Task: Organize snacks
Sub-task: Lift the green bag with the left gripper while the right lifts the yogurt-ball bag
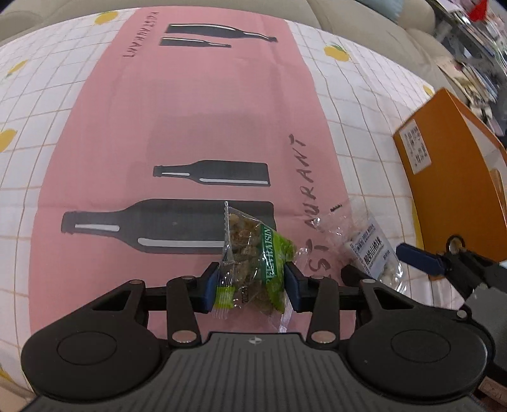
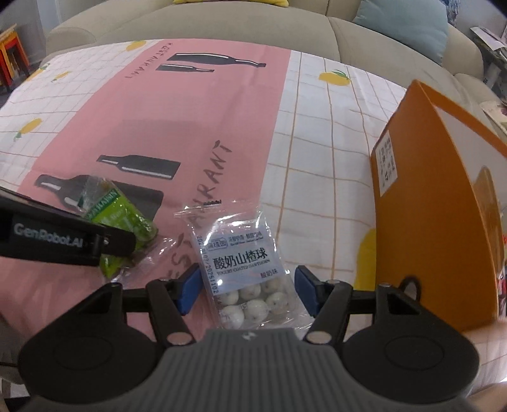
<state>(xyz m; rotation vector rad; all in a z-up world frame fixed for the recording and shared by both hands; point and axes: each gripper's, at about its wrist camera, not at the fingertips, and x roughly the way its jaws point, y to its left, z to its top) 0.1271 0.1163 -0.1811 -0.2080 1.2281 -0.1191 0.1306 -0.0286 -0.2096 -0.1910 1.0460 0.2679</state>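
A green raisin packet point(image 1: 253, 263) sits between the blue pads of my left gripper point(image 1: 252, 285), which is closed against its sides; it also shows in the right wrist view point(image 2: 123, 218). A clear packet of white yogurt hawthorn balls point(image 2: 247, 272) lies on the cloth between the pads of my right gripper point(image 2: 247, 293), whose jaws stand open around it with gaps on both sides. That packet shows in the left wrist view point(image 1: 370, 250) too, with a right fingertip point(image 1: 418, 258) beside it.
An orange box point(image 2: 443, 202) stands at the right, close to my right gripper; it also shows in the left wrist view point(image 1: 450, 177). A pink cloth point(image 1: 196, 126) with bottle prints covers the checked tablecloth point(image 2: 317, 158). A beige sofa point(image 2: 253, 19) runs behind.
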